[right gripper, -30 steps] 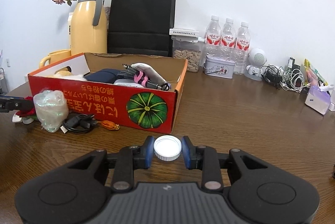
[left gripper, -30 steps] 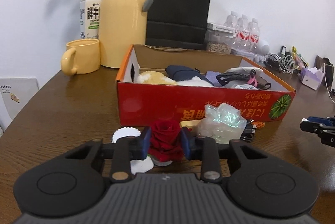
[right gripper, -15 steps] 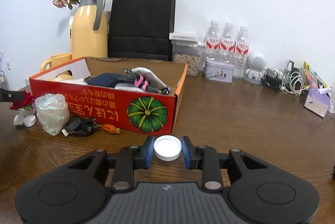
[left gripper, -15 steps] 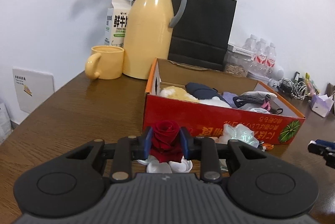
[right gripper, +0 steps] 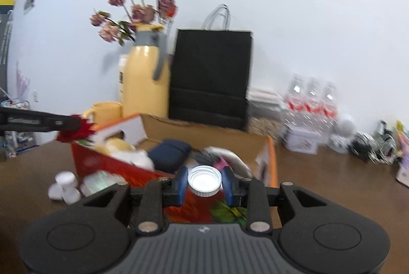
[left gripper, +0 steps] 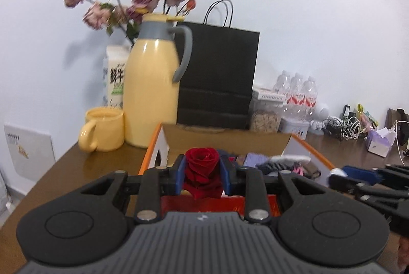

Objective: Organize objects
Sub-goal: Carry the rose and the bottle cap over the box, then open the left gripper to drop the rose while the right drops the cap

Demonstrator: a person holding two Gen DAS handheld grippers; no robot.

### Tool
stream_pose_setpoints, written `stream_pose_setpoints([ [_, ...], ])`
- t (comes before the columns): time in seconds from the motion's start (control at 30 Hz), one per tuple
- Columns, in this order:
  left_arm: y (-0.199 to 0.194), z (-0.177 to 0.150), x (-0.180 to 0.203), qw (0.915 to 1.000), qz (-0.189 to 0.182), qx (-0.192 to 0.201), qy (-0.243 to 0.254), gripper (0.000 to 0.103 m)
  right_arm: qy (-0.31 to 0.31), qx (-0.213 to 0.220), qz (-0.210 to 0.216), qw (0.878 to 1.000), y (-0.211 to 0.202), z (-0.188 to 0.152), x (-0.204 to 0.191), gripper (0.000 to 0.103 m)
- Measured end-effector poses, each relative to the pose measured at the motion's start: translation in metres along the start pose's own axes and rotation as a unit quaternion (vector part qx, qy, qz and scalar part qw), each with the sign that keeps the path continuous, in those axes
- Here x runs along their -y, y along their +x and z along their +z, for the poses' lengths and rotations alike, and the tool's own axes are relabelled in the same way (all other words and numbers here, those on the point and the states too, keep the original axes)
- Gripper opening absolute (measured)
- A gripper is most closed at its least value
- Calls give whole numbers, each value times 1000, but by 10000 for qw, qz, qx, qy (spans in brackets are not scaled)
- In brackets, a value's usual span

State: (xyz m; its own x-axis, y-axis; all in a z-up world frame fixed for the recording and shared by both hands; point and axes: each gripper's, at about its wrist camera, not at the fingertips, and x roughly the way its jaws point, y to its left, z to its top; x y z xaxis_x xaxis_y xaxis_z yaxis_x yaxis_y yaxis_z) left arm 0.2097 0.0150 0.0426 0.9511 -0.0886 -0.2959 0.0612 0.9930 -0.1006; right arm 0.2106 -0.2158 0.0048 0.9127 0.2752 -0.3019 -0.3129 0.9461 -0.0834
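Note:
My left gripper (left gripper: 202, 175) is shut on a red rose (left gripper: 202, 166), held in the air just above the near wall of the red and orange cardboard box (left gripper: 255, 203). My right gripper (right gripper: 204, 183) is shut on a white bottle cap (right gripper: 204, 180), lifted over the box's near wall (right gripper: 107, 165). The box holds a dark blue pouch (right gripper: 170, 153), a yellowish soft item (right gripper: 118, 146) and other small things. In the right wrist view the left gripper (right gripper: 72, 124) shows at the left with the rose (right gripper: 76, 132). The right gripper (left gripper: 337, 176) appears at the right edge of the left wrist view.
Behind the box stand a yellow thermos jug (left gripper: 153, 92), a yellow mug (left gripper: 102, 129), a milk carton (left gripper: 115, 74), a black paper bag (left gripper: 217, 77) and dried flowers (left gripper: 133, 0). Water bottles (left gripper: 297, 92) and cables (left gripper: 345, 124) line the back right. Three white caps (right gripper: 64, 188) lie on the table left of the box.
Both grippers have risen off the table, each keeping its grip. The rose now hangs over the box's near edge; the cap has moved left and up toward the box.

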Motion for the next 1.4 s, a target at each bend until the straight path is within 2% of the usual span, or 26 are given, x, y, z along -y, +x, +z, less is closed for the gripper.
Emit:
stream_pose_setpoints([
  [0.23,26,18,8,9998,-51,49,-176,29,11,166,82,9998,33,28,-22,27],
  [0.4,45,27,9,9992,146,103,-353,29,138,199,-31,9997,60,38,-30,27],
  [0.53,61,27,7,9985,257,125,-474,29,281,204,-145,9993,78,36,-29,27],
  [0.73,76,10,4,9988,289,-119,-389,29,317,0,-188,9993,89,23,-22,27],
  [0.83,74,9,4,9989,257,-102,-390,32,321,-79,-171,9993,91,20,-22,28],
  [0.9,74,7,4,9990,279,-104,-335,37,358,-107,-183,9991,90,19,-21,28],
  [0.93,74,6,5,9990,312,-119,-309,41,381,-124,-189,9990,89,18,-20,32],
  [1.0,72,5,5,9990,310,-105,-294,52,454,-108,-213,9987,87,17,-18,53],
  [1.03,71,5,4,9990,305,-92,-300,56,478,-85,-232,9985,85,16,-17,69],
  [1.07,70,6,4,9990,312,-67,-297,69,485,-57,-241,9985,84,16,-17,79],
  [1.1,68,6,4,9990,332,-14,-286,86,489,-29,-239,9985,83,16,-17,82],
  [1.17,64,7,5,9989,373,113,-273,103,490,12,-222,9986,80,16,-17,96],
  [1.23,59,7,5,9986,378,247,-293,103,490,44,-228,9985,78,16,-18,103],
  [1.4,55,8,4,9981,410,304,-356,103,509,59,-236,9984,75,15,-18,103],
])
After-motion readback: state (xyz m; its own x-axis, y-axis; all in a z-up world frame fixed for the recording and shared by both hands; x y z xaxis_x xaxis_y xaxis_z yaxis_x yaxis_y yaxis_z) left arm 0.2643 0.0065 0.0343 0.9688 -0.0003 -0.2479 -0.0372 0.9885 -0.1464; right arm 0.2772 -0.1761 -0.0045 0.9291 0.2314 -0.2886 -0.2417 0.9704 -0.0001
